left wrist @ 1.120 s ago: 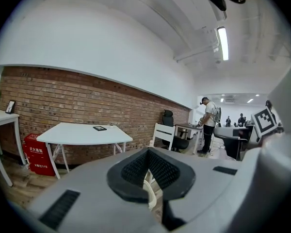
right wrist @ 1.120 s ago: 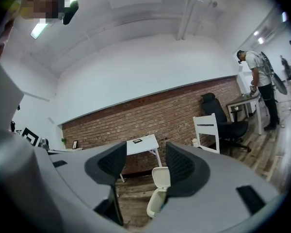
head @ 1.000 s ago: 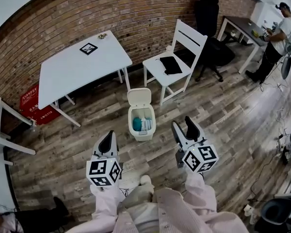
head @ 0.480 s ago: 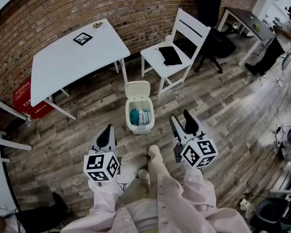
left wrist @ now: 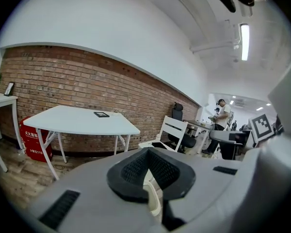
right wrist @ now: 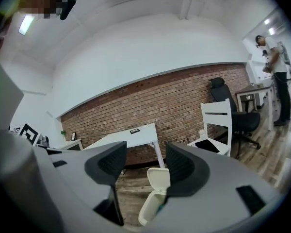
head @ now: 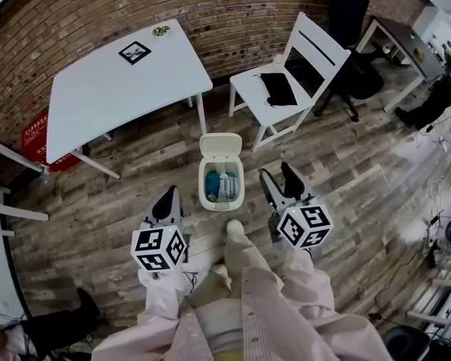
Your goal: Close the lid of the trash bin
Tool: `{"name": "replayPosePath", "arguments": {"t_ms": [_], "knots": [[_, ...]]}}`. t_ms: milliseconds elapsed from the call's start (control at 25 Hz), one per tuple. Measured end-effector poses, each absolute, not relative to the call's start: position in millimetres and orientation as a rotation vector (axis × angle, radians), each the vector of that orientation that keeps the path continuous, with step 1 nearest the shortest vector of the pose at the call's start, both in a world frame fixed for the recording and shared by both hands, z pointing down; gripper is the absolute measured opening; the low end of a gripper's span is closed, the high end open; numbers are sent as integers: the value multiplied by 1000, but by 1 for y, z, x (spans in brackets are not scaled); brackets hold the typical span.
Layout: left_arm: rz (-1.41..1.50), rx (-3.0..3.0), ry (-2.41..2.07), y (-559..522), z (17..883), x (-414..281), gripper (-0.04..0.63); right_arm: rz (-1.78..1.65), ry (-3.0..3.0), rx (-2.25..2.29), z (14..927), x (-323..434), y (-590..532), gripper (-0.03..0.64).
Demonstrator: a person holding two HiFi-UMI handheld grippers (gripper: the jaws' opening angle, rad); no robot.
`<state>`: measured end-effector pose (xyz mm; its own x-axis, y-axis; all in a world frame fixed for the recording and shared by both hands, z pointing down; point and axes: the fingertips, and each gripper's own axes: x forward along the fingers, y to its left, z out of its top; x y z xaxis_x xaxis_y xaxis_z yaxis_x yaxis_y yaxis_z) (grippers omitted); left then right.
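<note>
A small cream trash bin (head: 207,195) stands on the wooden floor in the head view. Its lid (head: 220,146) is tipped up and back, and teal and white rubbish shows inside. My left gripper (head: 165,201) hangs left of the bin, a little nearer me, with its jaws shut on nothing. My right gripper (head: 279,179) is open, just right of the bin. In the right gripper view the bin (right wrist: 149,211) and raised lid (right wrist: 160,177) show below the open right gripper (right wrist: 145,166). In the left gripper view a cream strip of the bin (left wrist: 153,199) shows under the left gripper (left wrist: 146,165).
A white table (head: 120,81) stands against the brick wall behind the bin. A white chair (head: 264,105) with a black item (head: 276,89) is at its right, then a black office chair (head: 357,74). My leg and shoe (head: 237,235) reach close to the bin. A person (right wrist: 276,76) stands far right.
I have stepped closer; the bin now lies between the two grippers, with a foot forward near it. The lid stays up. Both grippers keep their state.
</note>
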<state>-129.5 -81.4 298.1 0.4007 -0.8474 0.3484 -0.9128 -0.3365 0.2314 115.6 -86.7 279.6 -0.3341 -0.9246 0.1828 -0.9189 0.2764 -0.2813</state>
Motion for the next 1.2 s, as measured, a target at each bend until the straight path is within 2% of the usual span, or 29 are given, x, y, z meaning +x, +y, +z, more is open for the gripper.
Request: {"name": "replayPosePath", "arguments": {"t_ms": [360,760,1200], "knots": [[247,2173,-1531,-134,321,-111,-8,-634,2636,-1712,311,120,-162,236],[245,2032,-1614,-170,342,-120,-8,-746,2862,-1560,353,108,-223,236],[332,1903,-1582,-194,406,-140,-8,-557,3191,-1396,404,68,-282,238]]}}
